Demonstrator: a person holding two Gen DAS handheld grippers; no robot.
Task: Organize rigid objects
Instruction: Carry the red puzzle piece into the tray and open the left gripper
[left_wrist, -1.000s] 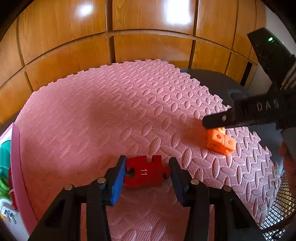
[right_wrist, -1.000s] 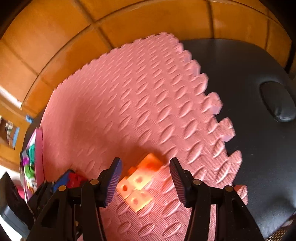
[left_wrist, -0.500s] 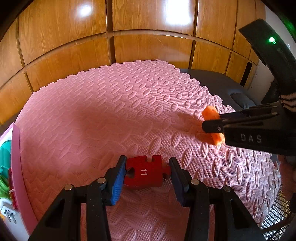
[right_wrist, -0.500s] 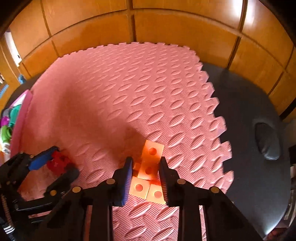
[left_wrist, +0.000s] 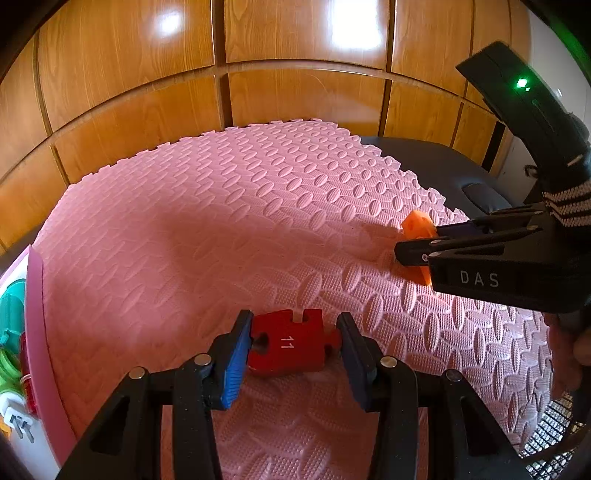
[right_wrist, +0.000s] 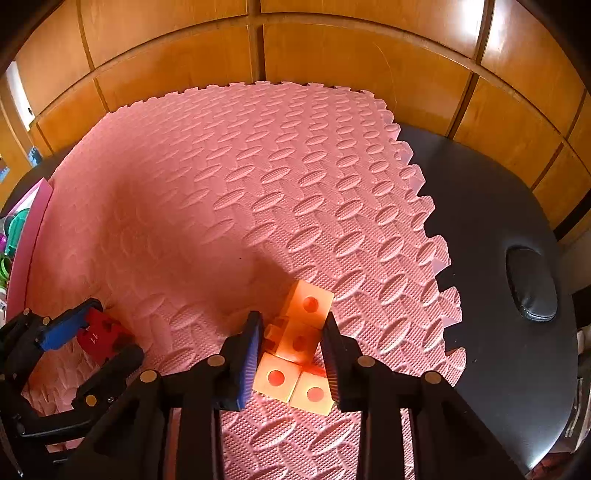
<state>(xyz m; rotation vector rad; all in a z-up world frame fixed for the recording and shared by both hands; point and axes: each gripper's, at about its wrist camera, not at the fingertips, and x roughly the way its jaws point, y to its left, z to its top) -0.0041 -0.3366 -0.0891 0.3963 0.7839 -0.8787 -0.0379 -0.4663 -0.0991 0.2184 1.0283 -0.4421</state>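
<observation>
- We're clamping the red puzzle piece (left_wrist: 286, 345) marked "11" with the left gripper (left_wrist: 293, 349); both pads are pressing on its side edges, jaws barely apart beyond the piece's width.
- The piece is lying flat on the pink foam mat (left_wrist: 221, 240), right between our left fingertips.
- The right gripper (right_wrist: 291, 349) is pinching the orange linking-cube cluster (right_wrist: 295, 343); its jaws have just been closing, with a slight re-opening, and the pads are now touching the cluster's middle cubes on both sides.
- One cube is sticking out ahead of the right fingertips; two more are sitting below the pads, nearer the camera. The cluster is resting on the mat.
- From the left wrist view, the right gripper (left_wrist: 413, 254) is coming in from the right, with the orange cluster (left_wrist: 419, 227) at its tip, well apart from the red piece.
- From the right wrist view, the left gripper (right_wrist: 96, 332) and its red piece (right_wrist: 99, 338) are sitting off to the lower left.
- A pink-edged tray (left_wrist: 35, 314) with green toys is sitting at the far left of the left gripper.
- The black padded table (right_wrist: 498, 221) is showing beyond the mat's right edge.
</observation>
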